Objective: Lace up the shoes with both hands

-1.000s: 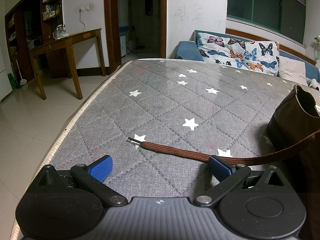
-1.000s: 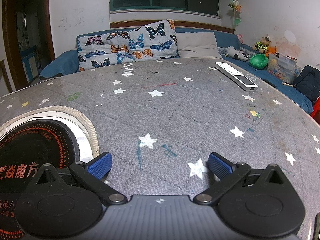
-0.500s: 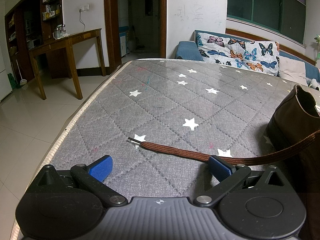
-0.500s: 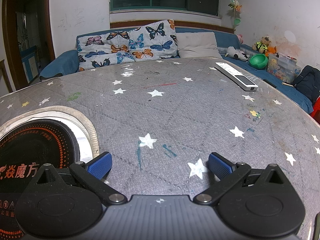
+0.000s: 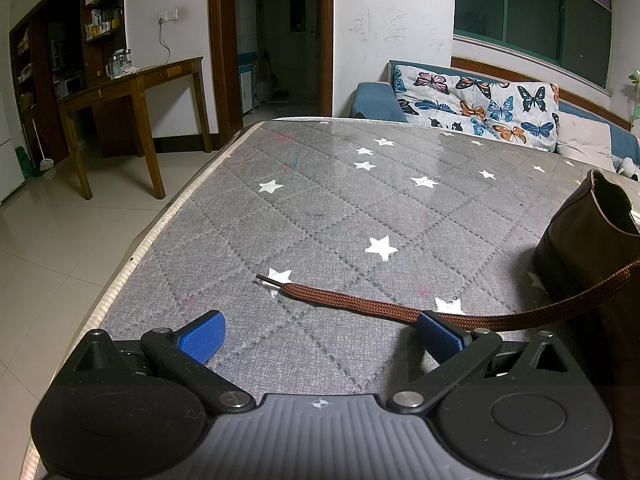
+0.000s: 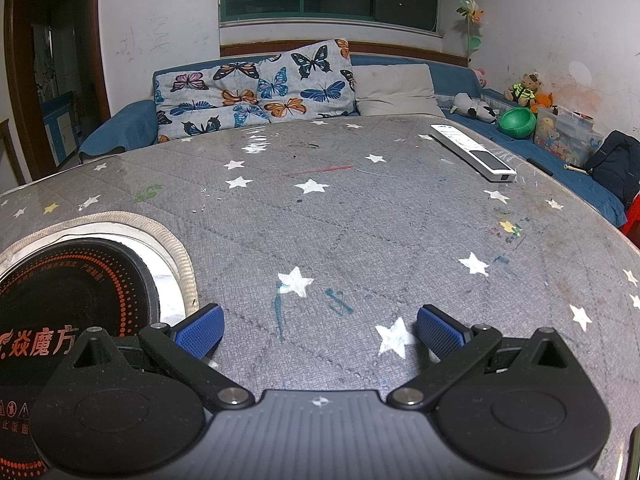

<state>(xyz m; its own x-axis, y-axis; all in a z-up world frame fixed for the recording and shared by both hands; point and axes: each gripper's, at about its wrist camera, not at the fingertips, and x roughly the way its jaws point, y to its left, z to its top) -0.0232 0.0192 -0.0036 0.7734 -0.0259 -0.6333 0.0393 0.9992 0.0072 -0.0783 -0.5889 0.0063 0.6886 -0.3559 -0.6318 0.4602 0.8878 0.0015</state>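
1. Brown flat shoelace point(image 5: 360, 303) lying slack on the grey star-print mattress cover point(image 5: 320, 208), running from the dark aglet tip point(image 5: 269, 279) rightward, behind the left gripper's right blue pad, then rising to the brown shoe point(image 5: 588, 248) at the right edge.
2. Likely soft, light and limp: bends anywhere, gives no resistance, slides easily through a loose pinch. Woven surface probably grips well against ribbed pads.
3. Best taken just behind the stiff aglet, so the tip stays pointed enough to thread an eyelet; gripped mid-length, likely to flop.
4. Shoe looks like supple leather, upright, collar open; eyelets not visible here.
5. Left gripper point(image 5: 320, 330) spread wide, holding nothing, low over the mattress, lace passing just past its right pad point(image 5: 438, 330).
6. Right gripper point(image 6: 318, 330) likewise spread and empty, over bare mattress; neither lace nor shoe in its view.
7. Round black cooktop point(image 6: 72, 300) to its left, white remote point(image 6: 472, 152) far right.
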